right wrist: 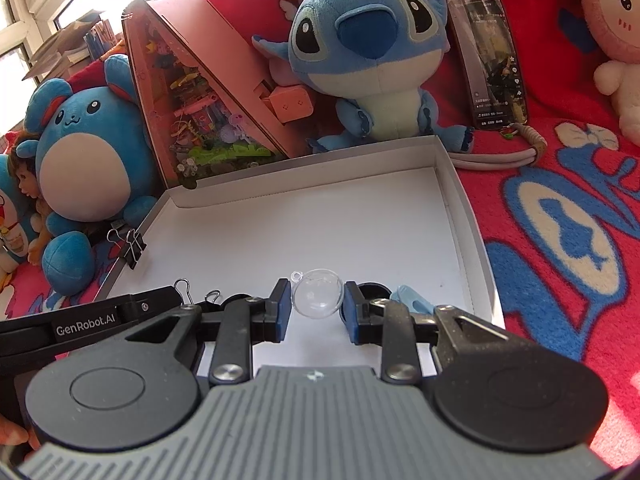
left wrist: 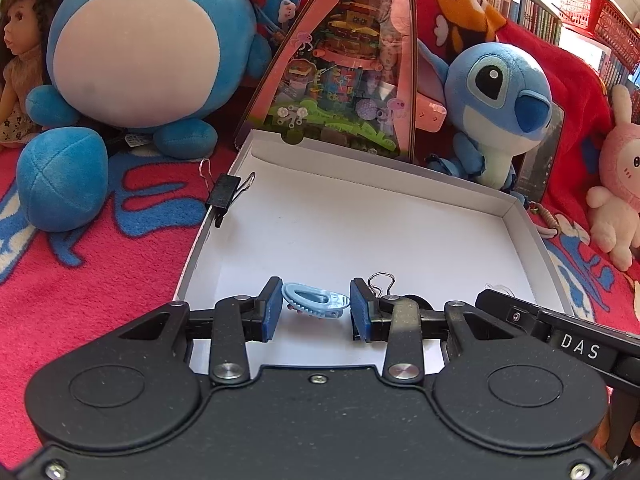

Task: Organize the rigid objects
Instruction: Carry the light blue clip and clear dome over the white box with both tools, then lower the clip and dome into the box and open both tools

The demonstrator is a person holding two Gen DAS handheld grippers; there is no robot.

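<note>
A shallow white box [left wrist: 400, 196] lies on a red blanket. My left gripper [left wrist: 314, 308] is shut on a light blue hair clip [left wrist: 316, 299], held between its blue pads over the box's near part. My right gripper [right wrist: 316, 306] is shut on a clear plastic half-sphere [right wrist: 318, 291] with a small loop, also over the box [right wrist: 452, 200]. A black binder clip [left wrist: 225, 194] is clipped on the box's left wall; it also shows in the right wrist view [right wrist: 132, 246]. A second binder clip [left wrist: 380, 282] sits behind the left gripper's right finger.
Plush toys ring the box: a round blue one [left wrist: 136, 40], a Stitch [left wrist: 496, 92], a pink rabbit [left wrist: 616, 184], a doll [left wrist: 16, 56]. A pink triangular toy package [left wrist: 348, 60] stands at the box's far edge. A phone [right wrist: 492, 60] leans beside Stitch.
</note>
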